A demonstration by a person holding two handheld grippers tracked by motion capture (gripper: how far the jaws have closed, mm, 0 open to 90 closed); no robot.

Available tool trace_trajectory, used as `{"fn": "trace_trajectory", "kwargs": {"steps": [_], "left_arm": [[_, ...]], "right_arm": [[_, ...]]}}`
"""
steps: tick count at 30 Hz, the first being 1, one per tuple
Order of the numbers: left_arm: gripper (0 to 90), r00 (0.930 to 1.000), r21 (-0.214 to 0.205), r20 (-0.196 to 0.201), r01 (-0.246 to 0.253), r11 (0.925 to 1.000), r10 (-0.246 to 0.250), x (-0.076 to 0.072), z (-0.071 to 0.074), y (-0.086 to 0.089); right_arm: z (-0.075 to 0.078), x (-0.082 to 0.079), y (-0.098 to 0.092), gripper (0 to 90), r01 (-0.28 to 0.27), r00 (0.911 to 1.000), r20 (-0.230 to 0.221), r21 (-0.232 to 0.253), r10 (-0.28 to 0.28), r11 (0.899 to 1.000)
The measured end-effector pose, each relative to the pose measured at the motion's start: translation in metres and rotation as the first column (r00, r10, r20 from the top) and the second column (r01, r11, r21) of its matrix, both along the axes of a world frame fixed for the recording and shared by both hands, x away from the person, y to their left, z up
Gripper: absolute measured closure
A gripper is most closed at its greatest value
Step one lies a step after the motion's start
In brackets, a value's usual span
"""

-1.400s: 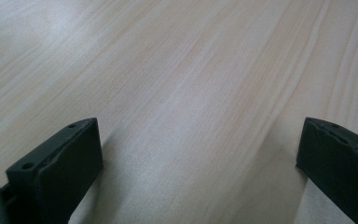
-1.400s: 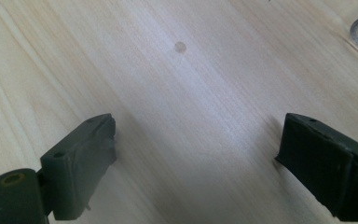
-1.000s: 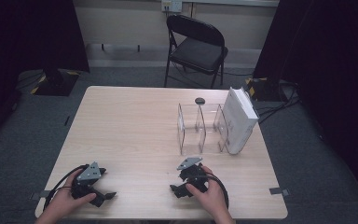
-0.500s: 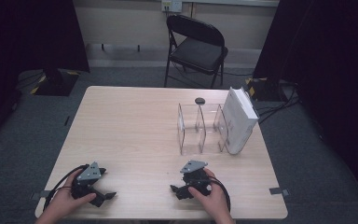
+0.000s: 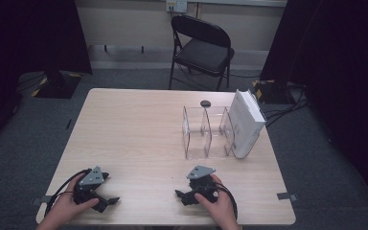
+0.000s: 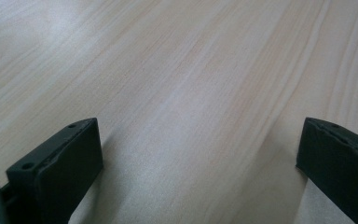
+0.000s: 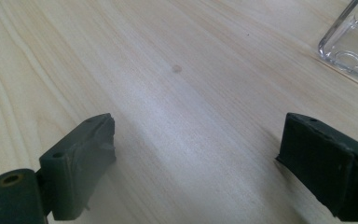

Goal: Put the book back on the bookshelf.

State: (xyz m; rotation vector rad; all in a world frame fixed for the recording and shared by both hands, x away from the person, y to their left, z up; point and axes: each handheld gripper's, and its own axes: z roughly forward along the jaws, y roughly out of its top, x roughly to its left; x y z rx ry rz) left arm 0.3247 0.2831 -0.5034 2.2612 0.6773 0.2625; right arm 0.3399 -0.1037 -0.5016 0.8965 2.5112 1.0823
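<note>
Both grippers rest low on the light wooden table [image 5: 139, 129] near its front edge, each in a person's hand. My left gripper [image 5: 107, 189] is at the front left; in the left gripper view it [image 6: 200, 158] is open with only bare wood between its jaws. My right gripper [image 5: 185, 187] is at the front centre-right, open [image 7: 196, 154] and empty too. A clear acrylic rack [image 5: 206, 132] with upright dividers stands beyond the right gripper, and its corner [image 7: 349, 51] shows at the upper right of the right gripper view.
A white box [image 5: 245, 122] leans upright against the rack's right side. A small round black object [image 5: 205, 103] lies just behind the rack. A black folding chair [image 5: 201, 48] stands past the table's far edge. Cables trail on the floor at the right.
My right gripper has drifted slightly to the right and toward the front edge. My left gripper has stayed put.
</note>
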Motion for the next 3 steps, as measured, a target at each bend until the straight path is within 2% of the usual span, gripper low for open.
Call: {"fn": "trace_trajectory", "kwargs": {"steps": [3], "left_arm": [[0.0,1.0,0.0,0.0,0.0,1.0,0.0,0.0,0.0,0.0]], "right_arm": [[0.0,0.0,0.0001,9.2,0.0,1.0,0.0,0.0,0.0,1.0]]}}
